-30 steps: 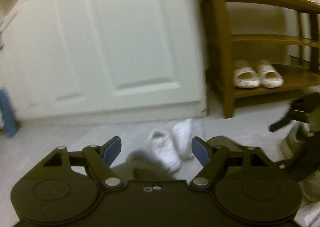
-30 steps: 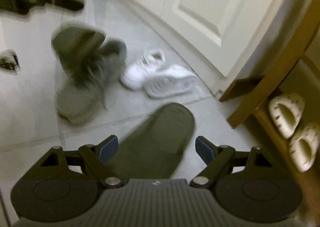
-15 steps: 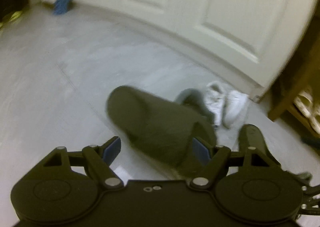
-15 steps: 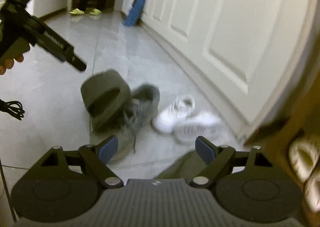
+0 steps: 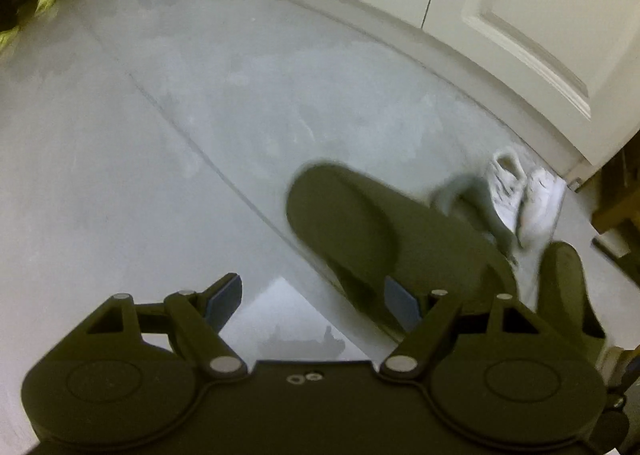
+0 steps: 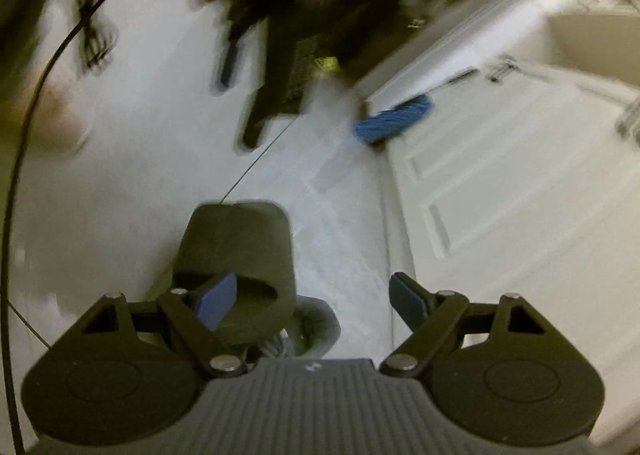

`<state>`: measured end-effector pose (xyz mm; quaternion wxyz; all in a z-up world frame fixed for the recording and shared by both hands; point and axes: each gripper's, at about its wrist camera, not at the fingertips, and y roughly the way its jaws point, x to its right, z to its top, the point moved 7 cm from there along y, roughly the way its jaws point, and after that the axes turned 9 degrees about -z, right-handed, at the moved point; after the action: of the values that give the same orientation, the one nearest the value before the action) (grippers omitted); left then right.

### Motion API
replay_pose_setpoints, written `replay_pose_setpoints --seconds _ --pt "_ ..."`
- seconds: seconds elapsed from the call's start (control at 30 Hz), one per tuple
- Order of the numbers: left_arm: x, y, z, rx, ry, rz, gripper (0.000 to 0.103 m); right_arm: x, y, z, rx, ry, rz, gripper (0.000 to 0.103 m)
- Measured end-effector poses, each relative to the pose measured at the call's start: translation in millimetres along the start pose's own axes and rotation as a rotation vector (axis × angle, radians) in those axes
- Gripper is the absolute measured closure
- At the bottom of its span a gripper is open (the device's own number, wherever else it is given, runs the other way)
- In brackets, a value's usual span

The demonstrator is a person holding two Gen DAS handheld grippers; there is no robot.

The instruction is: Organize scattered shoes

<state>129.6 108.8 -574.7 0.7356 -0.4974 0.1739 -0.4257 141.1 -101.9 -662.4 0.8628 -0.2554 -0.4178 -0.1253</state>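
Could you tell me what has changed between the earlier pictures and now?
Both cameras swung away from the shoe rack, which has left both views. In the left view the dark slipper now lies ahead of the right fingertip, the white sneakers far right. The right view now shows a slipper past its left fingertip and the blue mop. Left gripper and right gripper remain open and empty; the shoes stay on the floor.

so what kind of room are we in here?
Probably a home entryway or hallway: pale grey tiled floor, white panelled cupboard doors, and shoes scattered on the floor, including a dark olive slipper and small white sneakers.
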Motion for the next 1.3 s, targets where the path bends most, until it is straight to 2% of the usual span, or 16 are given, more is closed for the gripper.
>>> replay_pose_setpoints --seconds 0.13,0.17,0.23,0.33,0.43,0.5,0.57,0.6,0.67,0.77,0.83,0.93,1.03,1.13,1.2,1.3 --pt "-21 31 16 -0.036 0.042 -0.096 0.024 -12 34 3 -0.082 -0.033 0.058 0.018" --pt "-25 41 20 -0.056 0.062 -0.133 0.024 -15 39 2 -0.1 -0.065 0.075 0.02" --pt "-32 55 27 -0.089 0.115 -0.186 0.024 -26 56 0 -0.132 -0.207 0.11 0.021" --pt "-35 78 42 -0.148 0.213 -0.235 0.025 -30 70 5 -0.14 -0.268 0.116 0.026" --pt "-37 89 50 -0.206 0.299 -0.279 0.024 -33 83 13 -0.148 -0.271 0.142 0.03" --pt "-38 90 51 -0.227 0.382 -0.279 0.024 -42 88 19 -0.109 -0.311 0.137 0.039" --pt "-41 95 49 -0.229 0.44 -0.275 0.024 -48 91 24 -0.094 -0.316 0.118 0.06" --pt "-43 98 48 -0.222 0.452 -0.27 0.024 -52 94 27 -0.091 -0.301 0.094 0.066" --pt "-48 102 47 -0.208 0.446 -0.261 0.024 -57 99 30 -0.105 -0.248 0.053 0.074" --pt "-55 108 44 -0.15 0.424 -0.274 0.024 -68 109 29 -0.175 -0.094 -0.022 0.08" --pt "-62 110 44 -0.141 0.418 -0.255 0.024 -75 114 30 -0.22 0.002 -0.065 0.081" --pt "-70 101 48 -0.133 0.395 -0.232 0.024 -75 110 42 -0.22 0.137 -0.115 0.082" --pt "-78 79 58 -0.061 0.397 -0.207 0.024 -57 107 52 -0.226 0.364 -0.167 0.082" --pt "-80 62 68 0.0 0.437 -0.157 0.024 -46 102 55 -0.221 0.52 -0.224 0.082" --pt "-77 52 74 0.02 0.459 -0.136 0.024 -40 96 57 -0.203 0.579 -0.258 0.082" --pt "-65 40 78 0.032 0.476 -0.155 0.024 -30 79 63 -0.18 0.619 -0.313 0.082"
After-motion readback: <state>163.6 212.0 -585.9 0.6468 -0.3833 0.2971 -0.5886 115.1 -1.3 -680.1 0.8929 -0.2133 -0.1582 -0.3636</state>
